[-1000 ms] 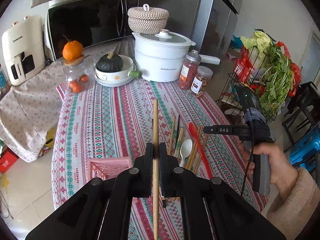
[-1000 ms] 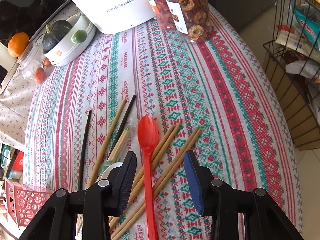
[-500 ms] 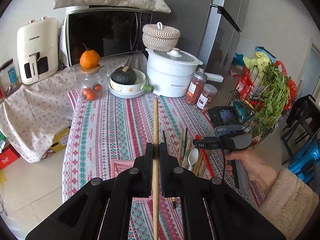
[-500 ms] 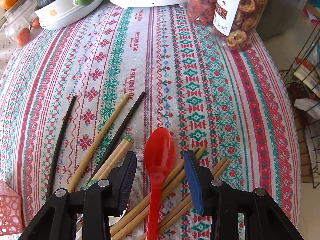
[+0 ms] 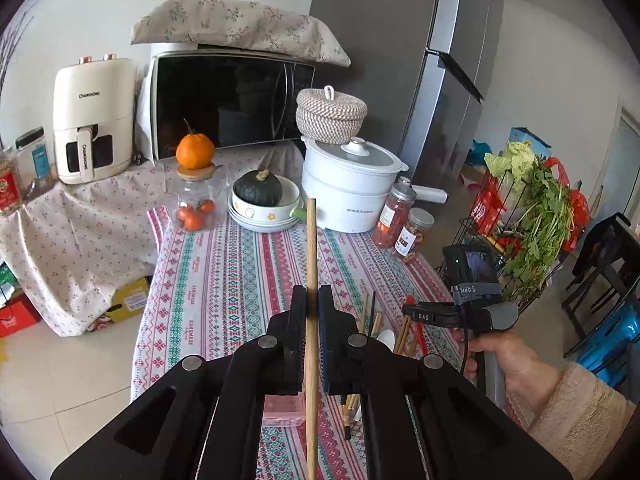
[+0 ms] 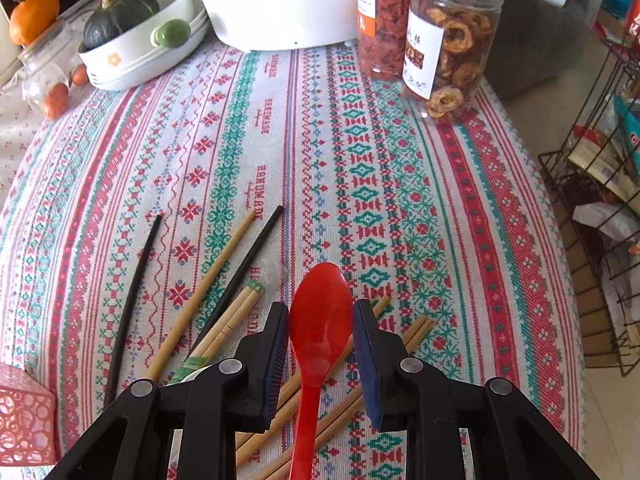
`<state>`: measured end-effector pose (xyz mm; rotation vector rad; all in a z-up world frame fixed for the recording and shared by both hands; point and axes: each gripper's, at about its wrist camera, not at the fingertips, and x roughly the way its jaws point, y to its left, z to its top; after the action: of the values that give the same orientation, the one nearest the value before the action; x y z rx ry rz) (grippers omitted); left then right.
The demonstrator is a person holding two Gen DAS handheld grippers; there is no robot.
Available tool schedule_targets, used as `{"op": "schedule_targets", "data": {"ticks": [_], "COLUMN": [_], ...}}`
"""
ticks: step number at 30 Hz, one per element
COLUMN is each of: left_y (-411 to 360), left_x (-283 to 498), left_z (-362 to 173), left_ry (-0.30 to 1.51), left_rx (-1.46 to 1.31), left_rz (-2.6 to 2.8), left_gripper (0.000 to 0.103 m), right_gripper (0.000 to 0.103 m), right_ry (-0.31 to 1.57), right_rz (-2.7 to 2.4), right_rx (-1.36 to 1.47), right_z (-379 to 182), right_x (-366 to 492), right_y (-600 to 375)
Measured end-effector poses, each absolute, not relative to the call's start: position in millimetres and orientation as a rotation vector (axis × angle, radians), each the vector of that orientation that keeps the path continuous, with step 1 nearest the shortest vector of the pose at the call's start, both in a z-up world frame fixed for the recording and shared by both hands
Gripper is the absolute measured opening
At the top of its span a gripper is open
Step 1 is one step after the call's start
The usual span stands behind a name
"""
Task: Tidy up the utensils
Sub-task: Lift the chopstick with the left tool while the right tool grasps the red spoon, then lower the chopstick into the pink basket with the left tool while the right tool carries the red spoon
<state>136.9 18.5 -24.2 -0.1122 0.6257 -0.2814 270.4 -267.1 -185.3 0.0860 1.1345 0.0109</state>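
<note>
My left gripper [image 5: 312,300] is shut on a bamboo chopstick [image 5: 311,264] and holds it well above the table, pointing away. My right gripper [image 6: 321,312] has its jaws close on both sides of the bowl of a red spoon [image 6: 320,328], which lies on the pile of bamboo chopsticks [image 6: 332,384]. I cannot tell whether the pads touch the spoon. Two black chopsticks [image 6: 132,296] and more bamboo ones [image 6: 204,292] lie to the left. The right gripper also shows in the left wrist view [image 5: 416,314]. A pink perforated basket [image 6: 24,420] sits at the lower left.
A white pot [image 6: 280,0], two snack jars [image 6: 448,40], a bowl with a squash [image 6: 132,40] and a glass jar under an orange [image 5: 195,184] stand at the table's far end. A wire rack with greens [image 5: 532,216] stands right of the table.
My left gripper has risen and drawn back with the chopstick. My right gripper has moved forward and lower, and its jaws have narrowed around the red spoon's bowl.
</note>
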Motion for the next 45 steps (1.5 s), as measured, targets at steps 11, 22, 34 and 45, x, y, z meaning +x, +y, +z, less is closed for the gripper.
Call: {"op": "schedule_targets", "data": {"ticks": [11, 22, 34, 45], "left_y": [39, 41, 52, 88], "left_x": [118, 171, 183, 151], "left_z": [-3, -76, -89, -83], "left_ry": [0.245, 0.358, 0.541, 0.766], "left_rx": [-0.118, -0.112, -0.14, -0.078], "left_rz": [-0.124, -0.067, -0.11, -0.02], "left_gripper": [0.005, 0.006, 0.051, 0.075], "right_gripper": [0.029, 0.029, 0.029, 0.03], "right_ry": [0.889, 0.714, 0.594, 0.443], "right_rz": [0.083, 0.13, 0.176, 0.224], "right_rx": [0.113, 0.136, 0.152, 0.244], "right_z": [-104, -64, -46, -24], "right_x": [216, 185, 169, 162], "right_y": [-254, -226, -196, -141]}}
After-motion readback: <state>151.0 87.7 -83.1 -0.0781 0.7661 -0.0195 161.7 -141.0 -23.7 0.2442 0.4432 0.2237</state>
